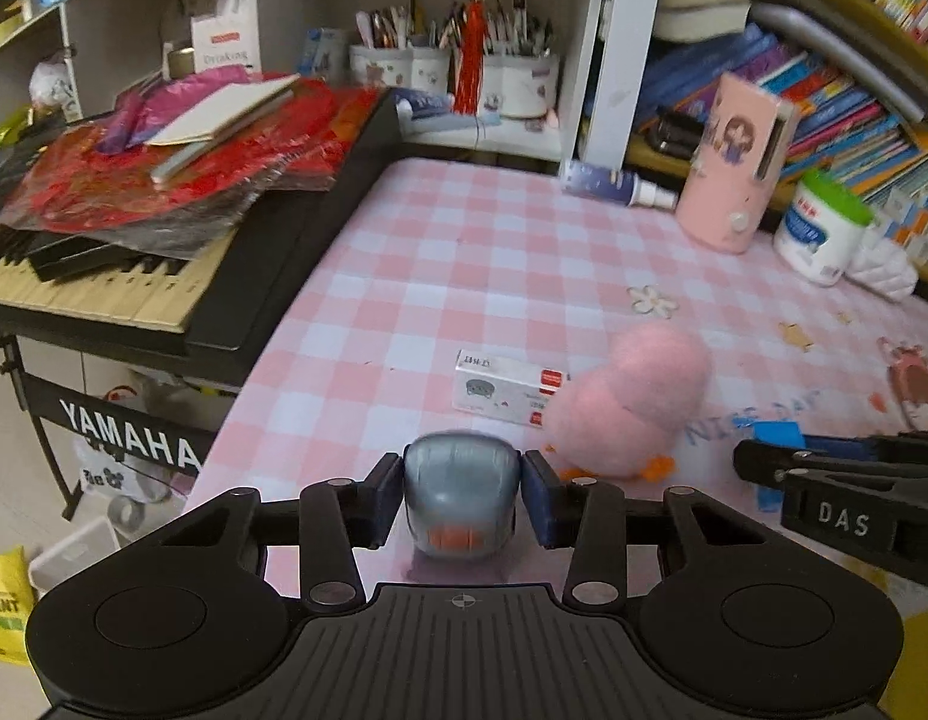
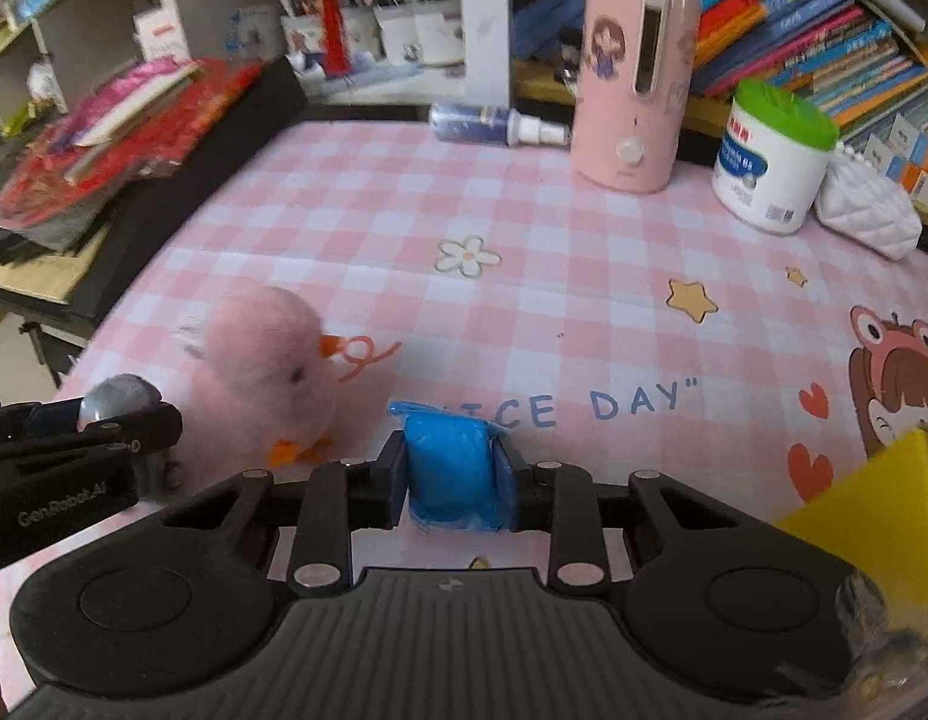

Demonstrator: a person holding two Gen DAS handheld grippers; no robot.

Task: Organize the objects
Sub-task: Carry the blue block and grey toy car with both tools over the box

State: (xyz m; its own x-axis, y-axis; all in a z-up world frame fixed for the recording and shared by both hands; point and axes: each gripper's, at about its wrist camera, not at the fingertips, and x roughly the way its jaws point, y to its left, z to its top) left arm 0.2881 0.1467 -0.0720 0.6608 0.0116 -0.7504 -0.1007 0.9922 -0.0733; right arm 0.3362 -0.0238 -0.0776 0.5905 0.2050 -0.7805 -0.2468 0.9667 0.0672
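The bench (image 2: 524, 228) wore a smooth pink-and-white checked cloth printed with a daisy, stars, hearts and the partly hidden words "DAY". Along its left edge stood a black keyboard (image 1: 182, 276) with cream keys, its stand lettered "YAMAHA", heaped with crinkled red and magenta foil. At the far right corner rose a rounded pink plastic tower (image 2: 632, 90) with a cartoon girl, a white tub (image 2: 770, 162) under a green lid and a quilted white pouch (image 2: 866, 210); a dark blue spray bottle (image 2: 494, 120) lay on its side at the far edge. Near the front edge sat a fuzzy pink chick toy (image 2: 266, 372) with an orange beak and feet, and just behind it lay a small white printed carton (image 1: 506, 387). The left gripper (image 1: 462, 495), marked "GenRobot.AI", had its jaws clenched on a glossy grey-blue domed toy (image 1: 461, 492) with an orange patch, low over the front edge. The right gripper (image 2: 452, 471), tagged "DAS", had its jaws clamped on a soft, crumpled bright blue packet (image 2: 449, 462) right of the chick.
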